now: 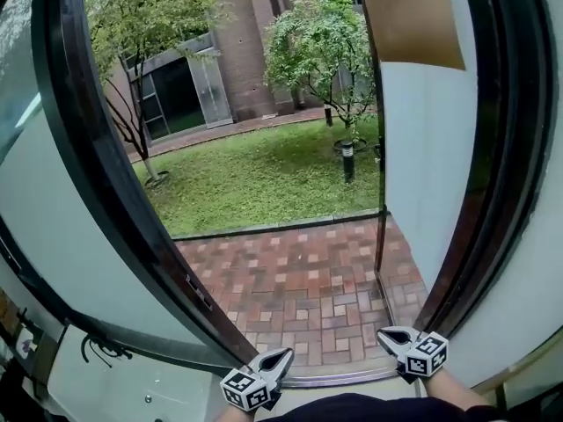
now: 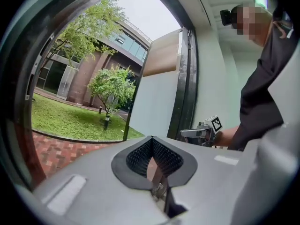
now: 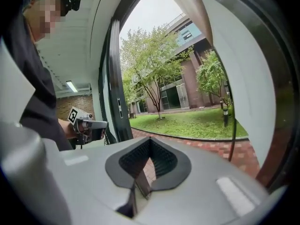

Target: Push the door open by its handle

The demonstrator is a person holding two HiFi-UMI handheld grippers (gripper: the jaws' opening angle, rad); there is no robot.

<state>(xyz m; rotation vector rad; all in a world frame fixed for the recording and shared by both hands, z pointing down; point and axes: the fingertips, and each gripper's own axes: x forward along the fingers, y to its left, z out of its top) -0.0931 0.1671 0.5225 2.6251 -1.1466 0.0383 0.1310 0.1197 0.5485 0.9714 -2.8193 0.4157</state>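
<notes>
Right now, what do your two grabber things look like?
Both are light grey. The left gripper and right gripper each end in black, ridged pads narrowing to a point, and each carries a white cube with black square markers. The person wears a dark sleeve.

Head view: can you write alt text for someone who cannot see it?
A dark-framed glass doorway stands open onto a brick patio, a lawn and trees. At the bottom edge the left gripper and right gripper point outward, fingers shut, holding nothing.
</notes>
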